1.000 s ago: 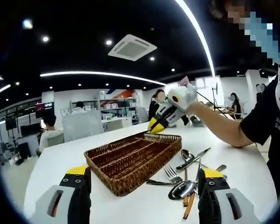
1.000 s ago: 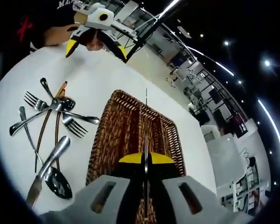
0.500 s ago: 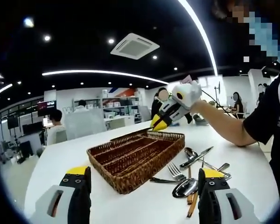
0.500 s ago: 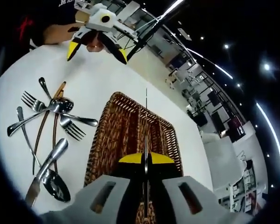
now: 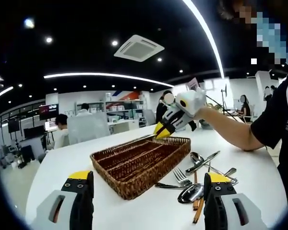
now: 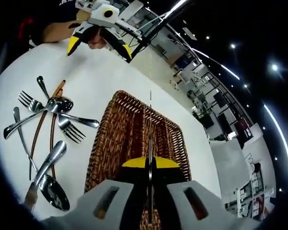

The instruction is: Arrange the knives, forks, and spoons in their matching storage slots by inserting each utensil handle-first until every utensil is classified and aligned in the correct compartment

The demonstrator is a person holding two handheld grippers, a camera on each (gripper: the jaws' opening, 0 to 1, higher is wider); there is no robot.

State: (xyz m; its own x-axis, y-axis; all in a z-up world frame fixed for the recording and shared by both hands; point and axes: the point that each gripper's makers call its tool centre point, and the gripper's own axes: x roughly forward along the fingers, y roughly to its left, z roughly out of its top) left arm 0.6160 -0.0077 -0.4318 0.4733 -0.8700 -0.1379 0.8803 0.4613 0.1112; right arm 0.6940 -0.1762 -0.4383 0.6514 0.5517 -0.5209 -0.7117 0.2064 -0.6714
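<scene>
A rectangular brown wicker basket [image 6: 134,143] with long woven dividers sits on a smooth white tabletop [image 6: 101,81]; in the left gripper view the same basket [image 5: 139,160] lies at the centre, its rim a coarse braid. In the right gripper view the right gripper [image 6: 150,167], white-bodied with yellow-tipped black jaws, has its jaws pressed together on a thin flat metal knife [image 6: 150,139] seen edge-on, the blade running toward 12 o'clock over the basket's middle slots. From the left gripper view, that right gripper [image 5: 161,130] hovers at the basket's far end, at 1 o'clock, held by a bare forearm [image 5: 225,127].

The left gripper [image 5: 149,191] stands wide open with nothing between its jaws, yellow caps on black fingers at 7 and 5 o'clock. In the right gripper view it appears at 11 o'clock [image 6: 98,43], jaws spread above the table.

Loose polished steel cutlery [image 6: 43,129] lies in a crossed heap at 9 o'clock of the basket: forks [image 6: 69,129] with four tines, a glossy oval spoon [image 6: 55,191], and two slim brown wooden sticks [image 6: 43,124]. In the left gripper view this heap [image 5: 197,179] sits at 4 o'clock, just beside the basket.

White lettering on the person's black sleeve [image 5: 278,120] is too small to read.
</scene>
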